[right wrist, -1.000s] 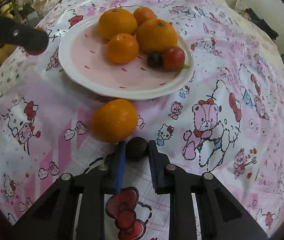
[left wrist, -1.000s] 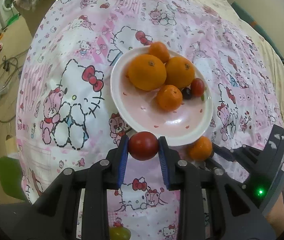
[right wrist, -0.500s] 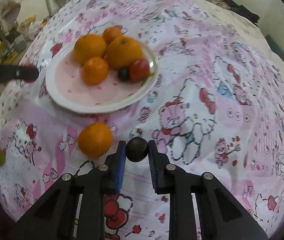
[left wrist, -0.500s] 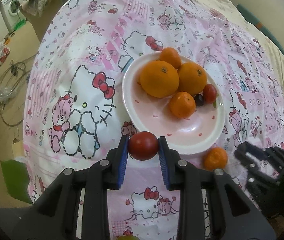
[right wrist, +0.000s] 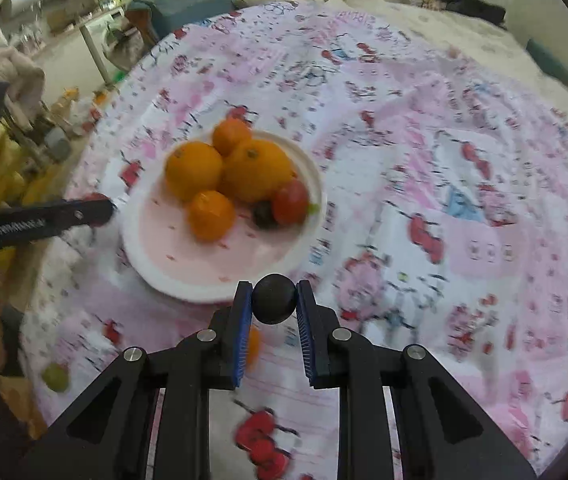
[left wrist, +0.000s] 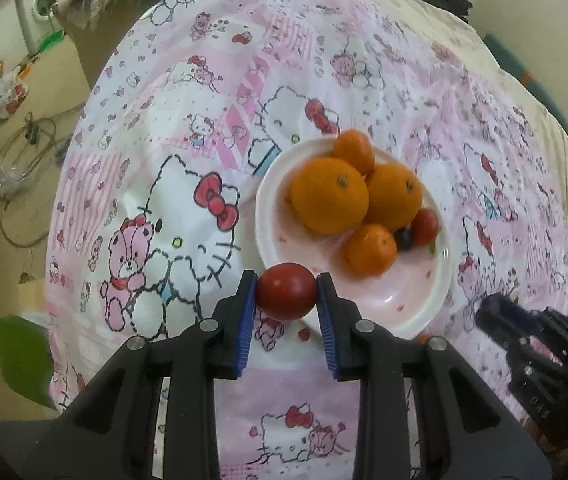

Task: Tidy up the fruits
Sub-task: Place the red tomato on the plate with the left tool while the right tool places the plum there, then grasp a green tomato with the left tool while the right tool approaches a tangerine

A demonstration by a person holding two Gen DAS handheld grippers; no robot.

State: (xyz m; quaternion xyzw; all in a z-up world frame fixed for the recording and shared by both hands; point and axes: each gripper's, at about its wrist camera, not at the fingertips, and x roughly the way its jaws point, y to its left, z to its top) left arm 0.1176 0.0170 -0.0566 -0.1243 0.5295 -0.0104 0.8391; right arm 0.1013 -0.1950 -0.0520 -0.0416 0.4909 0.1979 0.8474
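Your left gripper (left wrist: 287, 293) pinches a red tomato (left wrist: 287, 291) at the plate (left wrist: 424, 312)'s near-left rim; your right gripper (right wrist: 274, 299) pinches a dark round fruit (right wrist: 274, 298) just before its near rim. Bring each over the bare pink centre, lower close, then release, clear of the oranges (left wrist: 330, 196)

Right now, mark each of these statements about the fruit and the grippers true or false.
1. The left hand-held gripper grips a round red tomato. True.
2. The right hand-held gripper is empty. False: it clamps a small dark round fruit.
3. The white-rimmed pink plate holds four oranges. True.
4. A small green fruit lies on the plate. False: it lies on the pink cartoon-print cloth.
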